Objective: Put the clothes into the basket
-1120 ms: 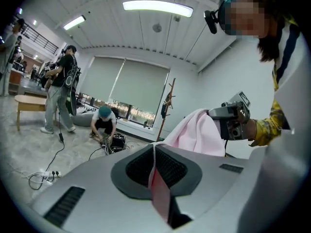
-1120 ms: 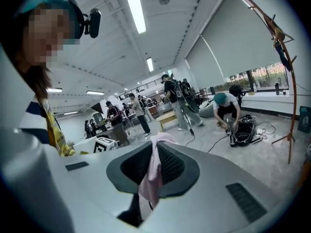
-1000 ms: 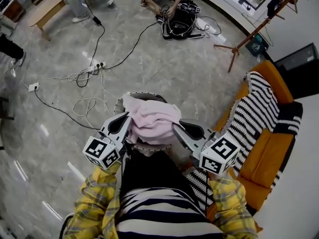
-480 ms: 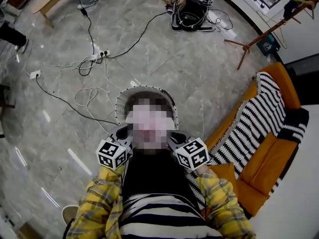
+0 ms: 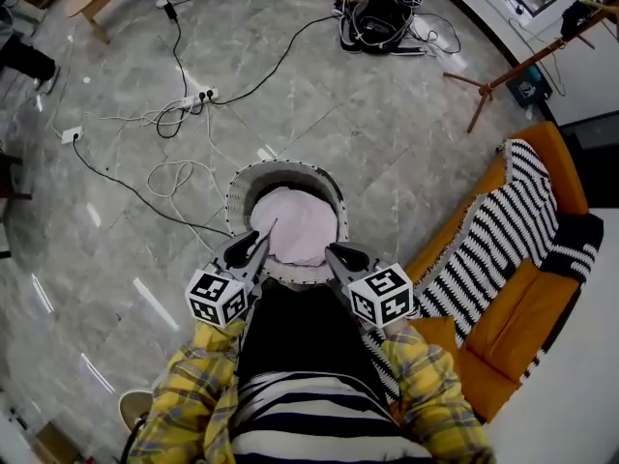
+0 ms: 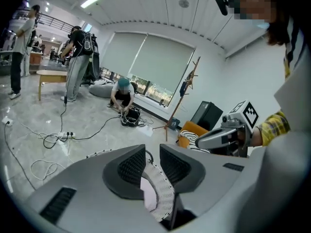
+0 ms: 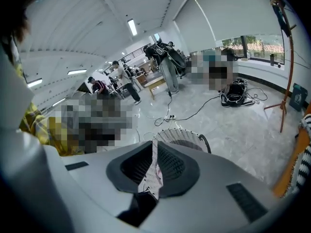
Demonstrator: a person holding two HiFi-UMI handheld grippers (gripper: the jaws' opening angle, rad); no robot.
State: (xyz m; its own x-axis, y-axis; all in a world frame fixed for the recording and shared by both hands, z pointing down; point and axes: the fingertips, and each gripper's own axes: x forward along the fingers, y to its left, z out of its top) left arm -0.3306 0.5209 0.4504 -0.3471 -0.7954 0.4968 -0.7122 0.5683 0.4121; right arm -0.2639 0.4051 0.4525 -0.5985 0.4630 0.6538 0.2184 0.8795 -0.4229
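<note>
A round basket [image 5: 234, 197] with a white perforated wall is seen standing on the grey marble floor [image 5: 387, 133] at the centre of the head view, and a pink garment [image 5: 295, 222] is seen lying bunched inside it, filling most of its opening. The near rim of the basket is flanked by both tongs. The left tongs [image 5: 261, 240] are placed at the lower left of the rim; in the left gripper view the left tongs [image 6: 152, 152] are shown with jaws that have just been opening, a narrow gap is left between them, and the perforated rim [image 6: 163, 193] is passed between them without being pinched. The right tongs [image 5: 334, 254] are set at the lower right of the rim; in the right gripper view the right tongs [image 7: 154, 152] are shown clamped together on a thin strip of the same perforated rim [image 7: 151, 178]. An orange sofa [image 5: 527, 298] draped with a black-and-white striped cloth [image 5: 493, 230] is seen at the right edge of the head view, well apart from the basket, and loose white cables [image 5: 174, 177] are spread over the floor at the upper left.
</note>
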